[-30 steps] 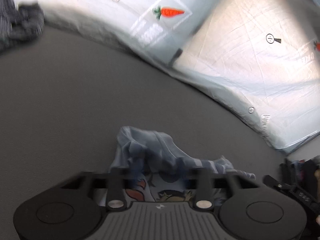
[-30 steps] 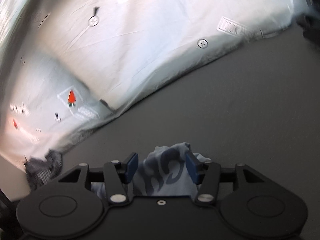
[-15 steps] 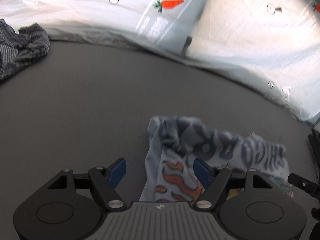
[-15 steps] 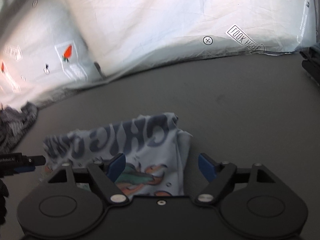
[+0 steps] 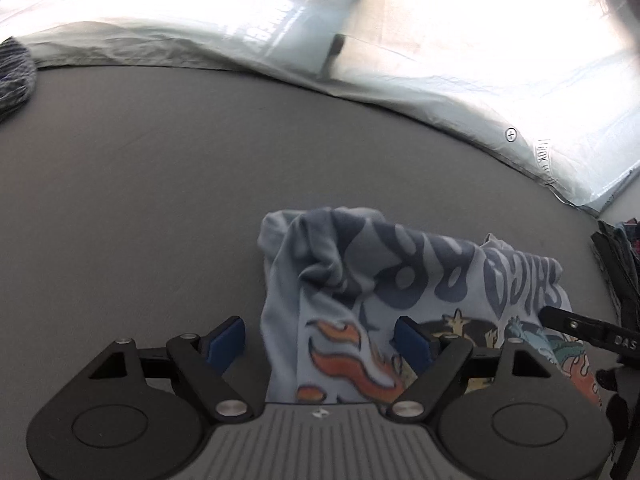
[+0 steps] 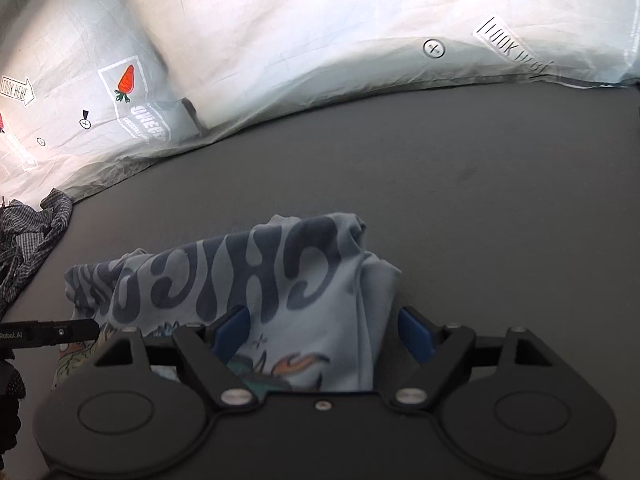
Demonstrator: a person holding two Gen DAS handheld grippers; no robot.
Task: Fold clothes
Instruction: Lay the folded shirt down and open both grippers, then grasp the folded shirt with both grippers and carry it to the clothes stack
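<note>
both grippers over the crumpled blue t-shirt — left gripper jaws opening, right gripper jaws wide — nothing pinched.

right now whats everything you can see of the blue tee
The tee is soft light-blue cloth with big dark wavy lettering above a cartoon print with orange flames. It lies bunched and creased on the grey sheet, its far edge humped up in folds. The left gripper and right gripper straddle its two ends, pads clear of the cloth; the left's jaws are opening.

surface: grey sheet | behind: brightly lit white printed pillows
</note>
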